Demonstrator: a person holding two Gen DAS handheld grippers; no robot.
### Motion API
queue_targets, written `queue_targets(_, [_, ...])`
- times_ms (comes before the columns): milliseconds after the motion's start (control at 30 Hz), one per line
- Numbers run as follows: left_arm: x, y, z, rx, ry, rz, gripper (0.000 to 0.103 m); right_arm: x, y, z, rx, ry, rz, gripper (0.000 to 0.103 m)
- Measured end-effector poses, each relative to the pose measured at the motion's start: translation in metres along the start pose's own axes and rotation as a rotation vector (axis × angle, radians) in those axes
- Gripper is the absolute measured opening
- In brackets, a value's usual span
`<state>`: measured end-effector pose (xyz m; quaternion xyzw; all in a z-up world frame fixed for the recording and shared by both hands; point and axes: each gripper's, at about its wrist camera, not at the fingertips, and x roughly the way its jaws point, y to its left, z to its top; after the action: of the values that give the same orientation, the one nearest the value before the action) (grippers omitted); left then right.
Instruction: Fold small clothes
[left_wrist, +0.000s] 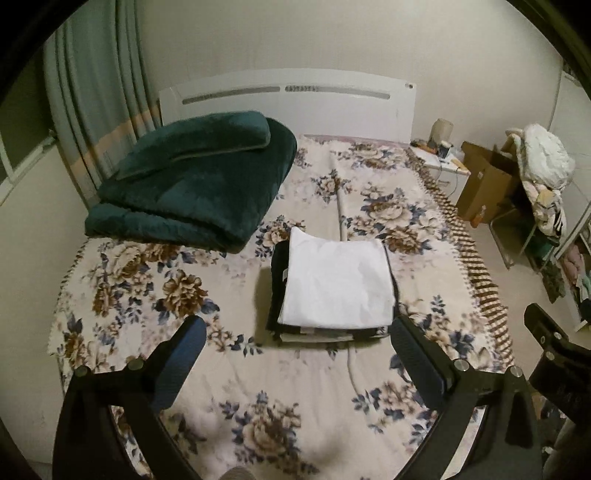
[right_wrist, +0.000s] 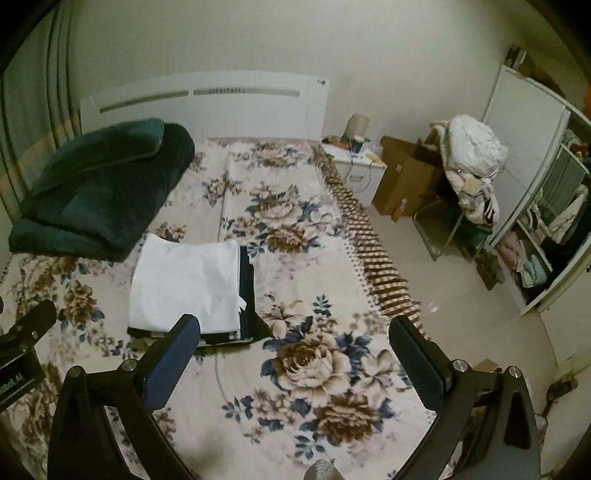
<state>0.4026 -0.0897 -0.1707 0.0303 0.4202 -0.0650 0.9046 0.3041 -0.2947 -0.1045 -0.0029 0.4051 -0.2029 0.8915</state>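
A stack of folded clothes lies in the middle of the floral bed cover (left_wrist: 140, 280), with a white garment (left_wrist: 338, 284) on top and dark ones (left_wrist: 277, 284) under it. It also shows in the right wrist view (right_wrist: 188, 284), left of centre. My left gripper (left_wrist: 299, 332) is open and empty, held above the bed just in front of the stack. My right gripper (right_wrist: 295, 332) is open and empty, above the bed to the right of the stack. Part of the right gripper shows at the left wrist view's right edge (left_wrist: 546, 332).
A folded dark green blanket (left_wrist: 195, 177) lies at the bed's far left by the white headboard (left_wrist: 288, 96). To the right of the bed stand a nightstand (right_wrist: 354, 166), a cardboard box (right_wrist: 406, 177), a chair piled with clothes (right_wrist: 472, 162) and an open wardrobe (right_wrist: 546, 206).
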Motion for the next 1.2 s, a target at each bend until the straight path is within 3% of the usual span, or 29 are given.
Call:
queue_targets(267, [-0.092,-0.003,-0.014,-0.006,-0.061,-0.004,0.102,-0.131,-0.027,-0.012,0.002,-0.120,0.013,0.103])
queue_targets(533, [-0.152,0.004,-0.029,-0.013,-0.113,0.010,0.102,-0.212,-0.044,-0.031,0.010,-0.180,0.032,0.103])
queue_targets(1033, [-0.185,0.005,-0.049,-0.022,-0.147,0.023,0.102,-0.256,-0.055,-0.044,0.010,-0.197,0.081,0.103])
queue_targets(1200, [-0.193,0.003,-0.049,-0.017,-0.149,0.025,0.103,-0.247,-0.056,-0.038,0.003,-0.181,0.104,0.103])
